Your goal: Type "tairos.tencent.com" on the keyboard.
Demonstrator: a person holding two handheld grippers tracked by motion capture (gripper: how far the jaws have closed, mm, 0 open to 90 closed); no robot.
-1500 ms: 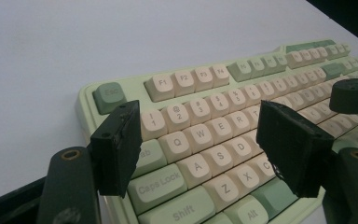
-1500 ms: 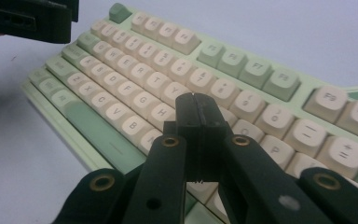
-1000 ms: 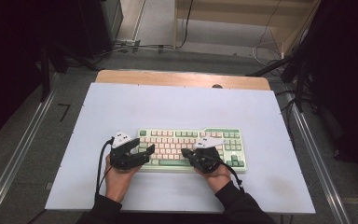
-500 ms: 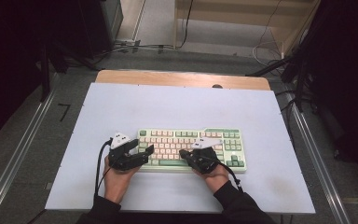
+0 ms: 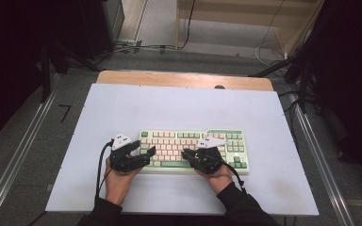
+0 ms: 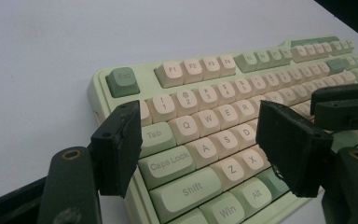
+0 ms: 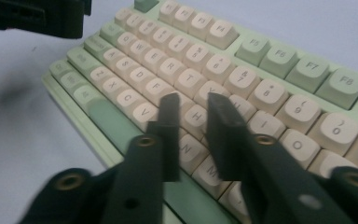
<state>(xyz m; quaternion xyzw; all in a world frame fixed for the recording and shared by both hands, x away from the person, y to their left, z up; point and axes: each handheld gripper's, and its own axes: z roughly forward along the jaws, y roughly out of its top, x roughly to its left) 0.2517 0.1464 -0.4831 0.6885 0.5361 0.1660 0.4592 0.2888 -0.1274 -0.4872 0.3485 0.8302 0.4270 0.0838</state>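
Keyboard (image 5: 193,149) front and centre: seen from above, it lies flat on the white table (image 5: 179,108), down at six o'clock of the tabletop, long side running nine to three. Left gripper (image 5: 147,153) sits over the keyboard's nine o'clock end, its jaws pointing toward three. Right gripper (image 5: 187,154) hovers over the middle keys, jaws pointing toward nine, so the two sets of tips face each other, near but apart. A hand (image 5: 118,181) backs the left tool at the keyboard's seven o'clock corner, and another hand (image 5: 220,175) backs the right tool at five o'clock. A strip of wooden board (image 5: 184,79) peeks out at the table's twelve o'clock edge.

Over to the left gripper view: the left gripper (image 6: 200,149) has its jaws spread wide, nothing pinched. Between them sit the Tab, Caps Lock and Shift rows of the keyboard (image 6: 205,126), with the Esc key (image 6: 122,80) up at eleven o'clock. The right gripper's tips poke in at three o'clock.

Now the right gripper view: the right gripper (image 7: 191,109) has just been opening, and a narrow gap shows between its jaws, with nothing held. Its tips hang above the letter keys in the middle of the keyboard (image 7: 270,60), whether touching I cannot tell. The left gripper's dark body sits at eleven o'clock.
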